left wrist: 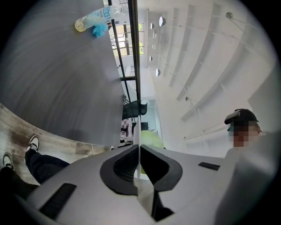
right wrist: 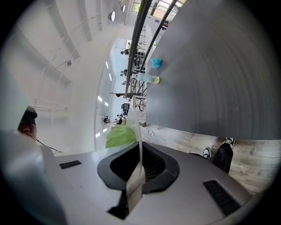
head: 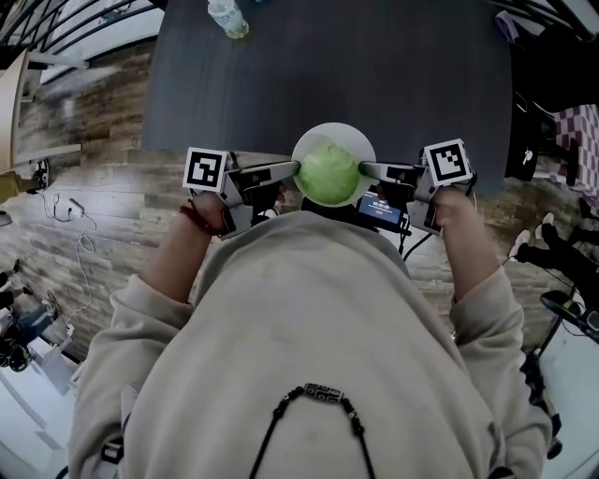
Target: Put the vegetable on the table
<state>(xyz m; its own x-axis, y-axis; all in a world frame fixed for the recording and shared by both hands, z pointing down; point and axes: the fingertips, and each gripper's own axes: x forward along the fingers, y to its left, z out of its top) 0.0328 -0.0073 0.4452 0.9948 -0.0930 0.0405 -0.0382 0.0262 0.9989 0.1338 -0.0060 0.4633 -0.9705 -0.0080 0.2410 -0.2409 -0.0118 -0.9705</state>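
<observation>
Beyond the person's chest, the dark grey bench (head: pixel 374 84) is spread wide, with only a bottle (head: pixel 227 19) seen at its far left. At its near edge a white plate (head: pixel 334 130) is held level from opposite sides, so that the round green vegetable (head: pixel 329 175) resting on it is not tipped off; it is judged not yet set on the bench. The plate's rim is clenched on the left by the left gripper (head: pixel 292 169) and on the right by the right gripper (head: pixel 367 169), the thin edge being pinched between each pair of fingers (right wrist: pixel 153 165).
</observation>
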